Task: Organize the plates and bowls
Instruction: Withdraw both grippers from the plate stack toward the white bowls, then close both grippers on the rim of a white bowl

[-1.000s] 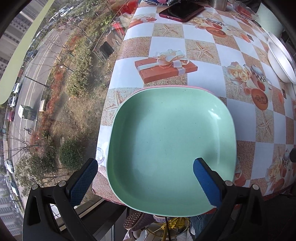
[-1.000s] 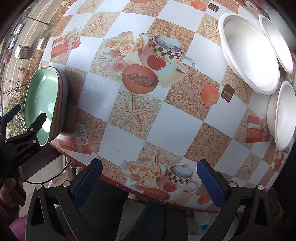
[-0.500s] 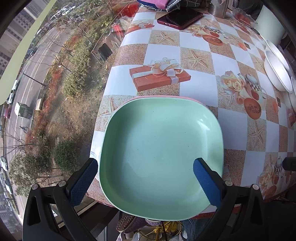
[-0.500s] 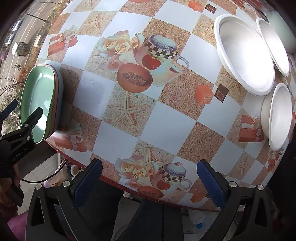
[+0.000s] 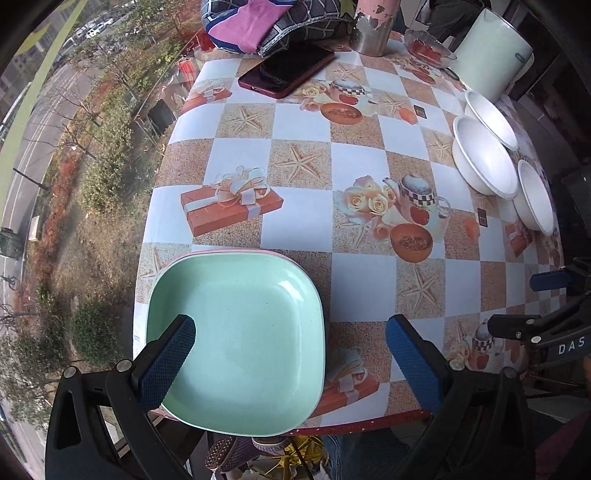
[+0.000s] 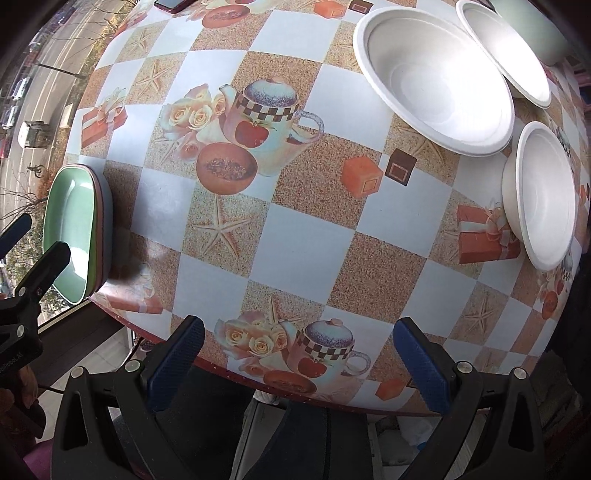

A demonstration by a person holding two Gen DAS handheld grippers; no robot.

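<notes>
The left gripper (image 5: 290,360) hangs wide open and empty over the table's near corner, its left finger above the green plate (image 5: 240,343) and its right finger over the checked cloth beside it; whether the finger touches the plate cannot be told. The green plate lies on top of a pink plate (image 5: 258,252), of which only a thin rim shows, the stack set at the table (image 5: 303,236) corner with its near edge hanging past the table's edge. The right gripper (image 6: 297,356) is likewise spread wide and holds nothing, hovering over the near edge of the table, well apart from the stack on its left. Farther across, three white bowls (image 6: 436,77) sit close together near the right edge: a large one, a second (image 6: 506,48) behind it and a third (image 6: 541,195) just beside it on the near side. At the far end lie a red phone (image 5: 288,70), a folded cloth (image 5: 269,22), a metal cup (image 5: 373,26), a glass dish (image 5: 428,48) and a pale container (image 5: 491,55).
</notes>
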